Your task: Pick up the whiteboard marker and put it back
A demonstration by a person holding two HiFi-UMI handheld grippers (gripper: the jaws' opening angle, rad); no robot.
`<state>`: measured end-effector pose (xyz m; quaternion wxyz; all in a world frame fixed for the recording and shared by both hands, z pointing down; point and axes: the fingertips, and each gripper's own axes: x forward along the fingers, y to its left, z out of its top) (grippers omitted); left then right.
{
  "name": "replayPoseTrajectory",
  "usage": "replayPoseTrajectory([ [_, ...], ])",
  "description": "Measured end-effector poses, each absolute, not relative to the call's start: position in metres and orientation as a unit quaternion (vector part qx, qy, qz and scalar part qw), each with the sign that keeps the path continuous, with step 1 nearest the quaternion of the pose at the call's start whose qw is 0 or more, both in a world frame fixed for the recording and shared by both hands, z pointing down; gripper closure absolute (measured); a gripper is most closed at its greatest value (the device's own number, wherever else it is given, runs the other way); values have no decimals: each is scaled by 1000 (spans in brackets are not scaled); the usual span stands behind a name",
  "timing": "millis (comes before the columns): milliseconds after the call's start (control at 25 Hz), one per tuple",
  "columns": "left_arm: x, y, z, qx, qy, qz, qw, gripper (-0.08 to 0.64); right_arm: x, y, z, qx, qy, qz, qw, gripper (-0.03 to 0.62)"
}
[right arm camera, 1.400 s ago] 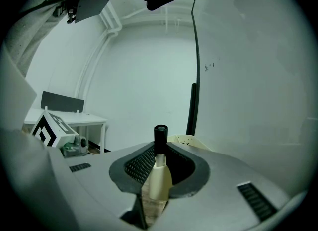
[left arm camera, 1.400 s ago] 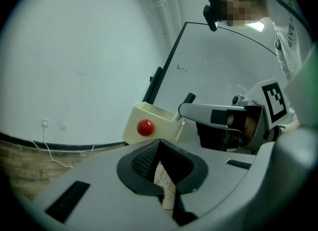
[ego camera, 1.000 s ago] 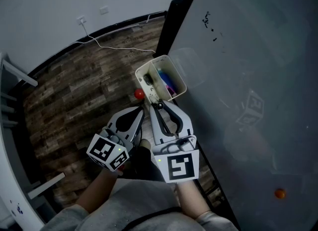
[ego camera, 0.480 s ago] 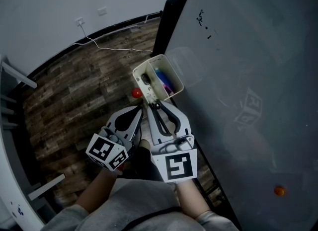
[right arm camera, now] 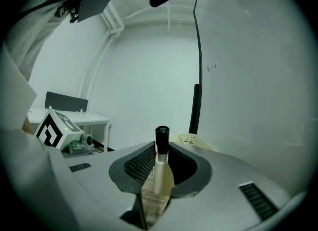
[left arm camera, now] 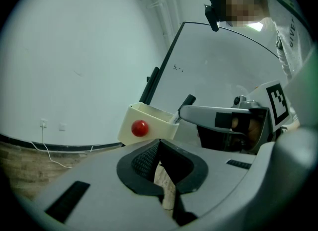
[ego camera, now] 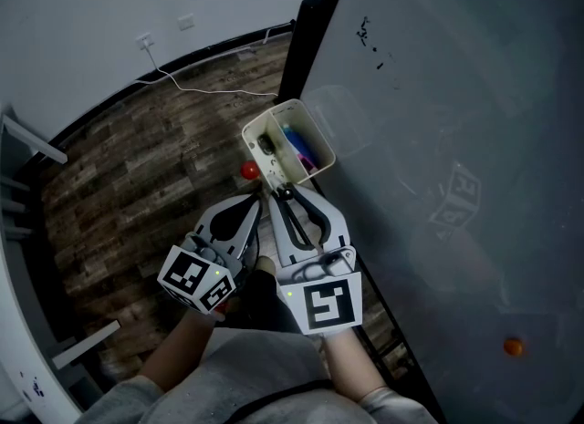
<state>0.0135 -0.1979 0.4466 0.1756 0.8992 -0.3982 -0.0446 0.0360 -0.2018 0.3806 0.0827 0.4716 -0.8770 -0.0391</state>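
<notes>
Slim whiteboard marker, white barrel with black cap (right arm camera: 161, 168), stands upright between the jaws of the right gripper (right arm camera: 161, 146). Both ribbed pads pinch the barrel and the cap sticks out past the tips. The left gripper (left arm camera: 159, 141) sits just beside it on its left. Seen from the left gripper's camera, the cap points at the near rim of the cream plastic tray (left arm camera: 149, 120); whether it touches, cannot tell.

In the head view both sets of tips lie close before the tray. The tray is fixed to the large grey whiteboard (ego camera: 456, 139) near its dark edge frame, open top toward the camera. Blue and pink items lie inside, kind not readable. A round red magnet (left arm camera: 140, 127) sits on the tray's outer wall. A small orange magnet (ego camera: 514, 347) sits on the board, well apart from the tray.

Below is a dark wood-plank floor (ego camera: 137, 167). A white cable (ego camera: 210, 85) runs over it to a socket (ego camera: 148, 39) on the pale wall (ego camera: 91, 12). A white table (right arm camera: 74, 116) stands by the wall.

Jaws: right clamped on the marker barrel, gap only as wide as the barrel. Left closed tip to tip, nothing between; floor shows through the slot behind the pads
</notes>
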Motion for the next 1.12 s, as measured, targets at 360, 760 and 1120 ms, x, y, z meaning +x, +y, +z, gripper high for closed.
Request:
replayPoseTrajectory([
  [360,15,-197,445,900,-397,-46,175,549,38,-201,382,471,-877,-39,88,514],
  [760,19,-194,445,901,-393,-46,176,549,41,-197,387,468,-877,-39,101,505],
  [1120,21,-189,443,903,-390,-47,174,549,43,-192,389,469,-876,-38,107,505],
])
